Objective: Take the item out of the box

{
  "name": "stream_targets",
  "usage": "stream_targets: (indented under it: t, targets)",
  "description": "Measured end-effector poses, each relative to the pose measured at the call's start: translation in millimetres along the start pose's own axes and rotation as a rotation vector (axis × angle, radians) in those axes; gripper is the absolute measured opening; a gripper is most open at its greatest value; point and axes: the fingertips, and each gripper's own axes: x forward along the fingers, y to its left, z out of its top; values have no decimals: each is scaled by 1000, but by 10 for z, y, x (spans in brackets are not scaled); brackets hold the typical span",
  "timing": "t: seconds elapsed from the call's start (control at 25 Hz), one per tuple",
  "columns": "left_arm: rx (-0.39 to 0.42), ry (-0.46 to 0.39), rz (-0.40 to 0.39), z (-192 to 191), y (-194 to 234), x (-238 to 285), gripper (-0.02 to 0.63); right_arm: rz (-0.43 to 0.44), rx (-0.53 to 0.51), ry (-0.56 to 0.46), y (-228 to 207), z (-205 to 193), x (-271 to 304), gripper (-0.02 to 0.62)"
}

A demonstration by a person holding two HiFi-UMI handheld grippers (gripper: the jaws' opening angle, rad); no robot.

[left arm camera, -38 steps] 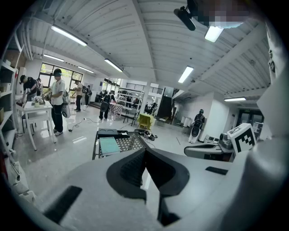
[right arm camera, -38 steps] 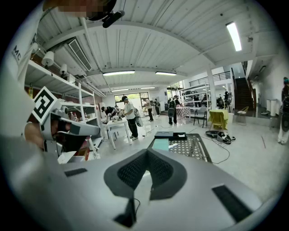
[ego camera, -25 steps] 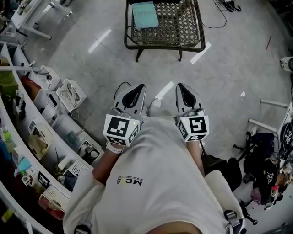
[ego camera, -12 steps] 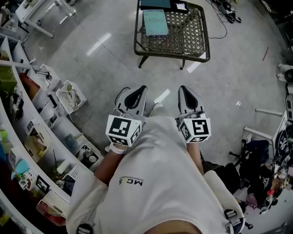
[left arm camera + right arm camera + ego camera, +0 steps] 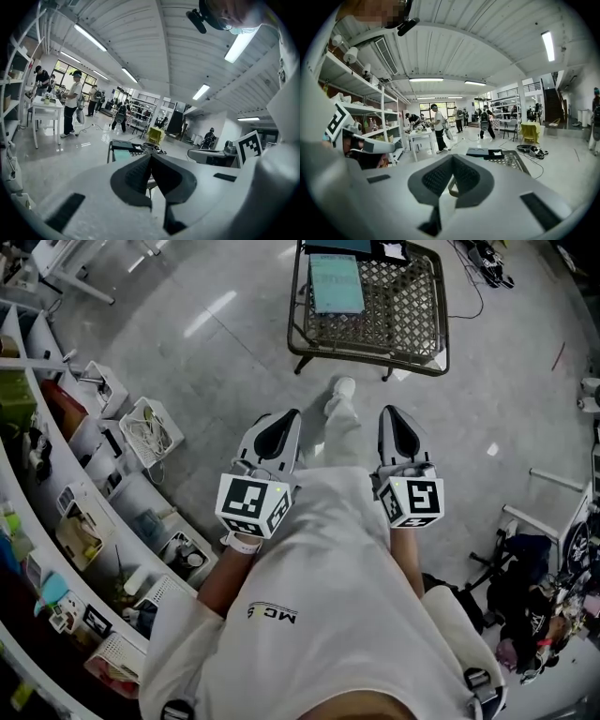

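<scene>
I judged this to be the approach, with no work on the box begun. In the head view the lattice table point(image 5: 412, 306) stood at 12 o'clock, and both tools hung over bare floor point(image 5: 187, 324), well apart from it. The left gripper point(image 5: 281, 423) lay at about 7 o'clock from the table and the right gripper point(image 5: 394, 423) at about 6 o'clock. A pale shoe point(image 5: 345, 387) was planted between them and the table.

Both grippers were clenched on nothing. In each gripper's own view, the dark pads met along one seam with only the room beyond them.

The teal box point(image 5: 336, 282) lay flat on the table's far left part, just beside a darker tray point(image 5: 337, 245) at the top edge. I could not see what was inside the box.

As I judged it, the next move called for closing the gap to the table. After that the jaws would have to part so that one tool could steady the box while the other reached in.

The table top was an open woven mesh in a dark curved frame on thin legs. The box looked thin, rigid and matte, with square corners. The floor was glossy grey and threw back streaks of light. Curved white shelving point(image 5: 37, 493) at 9 o'clock carried white slotted baskets point(image 5: 145, 432).
</scene>
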Motion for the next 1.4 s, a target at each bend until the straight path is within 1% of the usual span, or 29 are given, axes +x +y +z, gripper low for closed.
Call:
stream_targets:
  t: [0.12, 0.2, 0.36, 0.52, 0.6, 0.76, 0.88, 1.04, 1.2, 1.28, 1.4]
  targets:
    - [13, 17, 15, 89, 159, 313, 25, 4, 24, -9, -197, 43, 339, 15]
    - [32, 26, 17, 192, 212, 596, 25, 9, 40, -17, -411, 105, 582, 15]
    - [41, 35, 37, 464, 300, 1249, 25, 32, 62, -37, -944, 321, 1121, 15]
    - [51, 28, 75, 858, 372, 1972, 25, 34, 60, -30, -1566, 573, 1725, 15]
    - [55, 25, 79, 1030, 373, 2334, 25, 37, 58, -25, -1867, 676, 2013, 15]
    - [48, 77, 87, 1122, 426, 3043, 25, 49, 52, -4, -2384, 758, 2584, 15]
    - [50, 88, 91, 1230, 415, 3459, 25, 59, 49, 9, -2709, 792, 2906, 15]
    - [30, 86, 110, 1367, 446, 3765, 25, 63, 63, 48, -2955, 749, 3179, 15]
    - [41, 98, 99, 1412, 411, 3961, 25, 52, 64, 82, -3150, 640, 3310, 15]
    - [48, 108, 98, 1397, 449, 4034, 25, 59, 63, 92, -3158, 603, 3373, 15]
    - [37, 99, 114, 1389, 489, 4076, 25, 90, 33, 113, -3148, 540, 3468, 15]
